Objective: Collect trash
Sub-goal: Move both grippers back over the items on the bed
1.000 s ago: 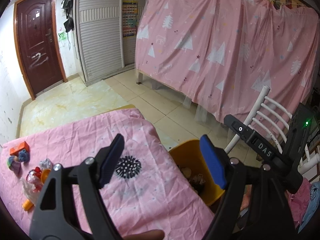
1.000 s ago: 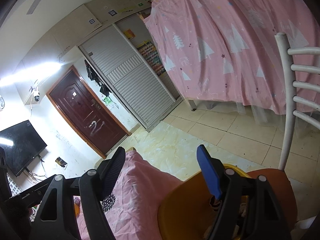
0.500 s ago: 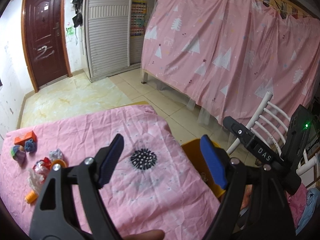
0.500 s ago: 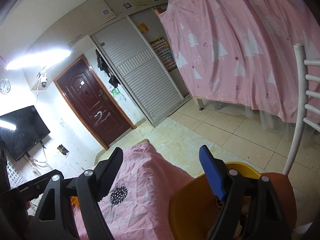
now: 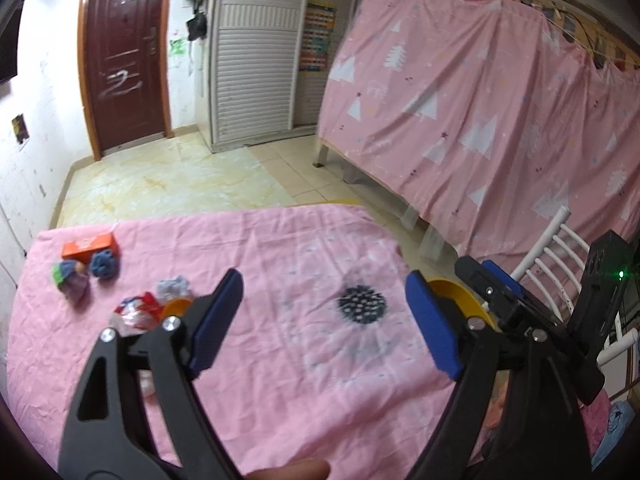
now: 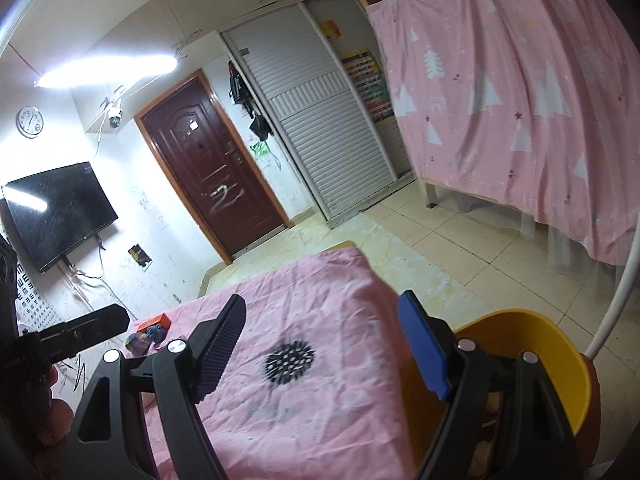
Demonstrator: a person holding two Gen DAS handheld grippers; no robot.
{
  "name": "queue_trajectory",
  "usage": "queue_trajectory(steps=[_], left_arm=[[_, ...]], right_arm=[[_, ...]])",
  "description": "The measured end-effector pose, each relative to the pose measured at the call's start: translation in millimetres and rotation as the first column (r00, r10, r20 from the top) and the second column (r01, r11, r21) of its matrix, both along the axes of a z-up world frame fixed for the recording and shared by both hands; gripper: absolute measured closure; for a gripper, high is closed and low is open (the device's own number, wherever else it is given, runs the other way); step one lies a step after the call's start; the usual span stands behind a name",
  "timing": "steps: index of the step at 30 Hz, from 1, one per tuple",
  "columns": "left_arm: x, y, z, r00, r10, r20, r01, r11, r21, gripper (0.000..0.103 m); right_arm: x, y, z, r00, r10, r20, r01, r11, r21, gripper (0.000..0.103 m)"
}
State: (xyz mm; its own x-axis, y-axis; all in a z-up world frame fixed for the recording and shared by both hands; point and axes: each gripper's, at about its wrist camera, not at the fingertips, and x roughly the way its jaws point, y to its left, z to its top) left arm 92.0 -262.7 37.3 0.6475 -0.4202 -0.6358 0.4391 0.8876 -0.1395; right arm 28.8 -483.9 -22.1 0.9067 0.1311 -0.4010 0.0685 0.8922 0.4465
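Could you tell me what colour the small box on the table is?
The small box is orange, clearest in the left wrist view.

I see crumpled wrappers and an orange box scattered on the pink cloth's left side. The yellow bin stands beside its right edge.

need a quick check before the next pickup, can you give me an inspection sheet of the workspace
surface: pink tablecloth, wrinkled, with a dark dotted print.
job's things: orange box, blue scrunched pieces, red and white wrapper at the far left; yellow bin off the right edge.
clutter: nothing seen besides the trash.
grippers: left gripper opening, nothing between its jaws; right gripper open, empty.
cables: loose wires under the wall TV.
surroundings: brown door, pink curtain, white chair.
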Motion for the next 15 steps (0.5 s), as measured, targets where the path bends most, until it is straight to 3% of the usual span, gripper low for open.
queue_trajectory(steps=[15], left_arm=[[21, 82, 0, 0.989, 0.145, -0.023, -0.145, 0.989, -0.025, 0.023]], right_arm=[[24, 66, 8, 0.994, 0.11, -0.027, -0.111, 0.993, -0.049, 0.031]])
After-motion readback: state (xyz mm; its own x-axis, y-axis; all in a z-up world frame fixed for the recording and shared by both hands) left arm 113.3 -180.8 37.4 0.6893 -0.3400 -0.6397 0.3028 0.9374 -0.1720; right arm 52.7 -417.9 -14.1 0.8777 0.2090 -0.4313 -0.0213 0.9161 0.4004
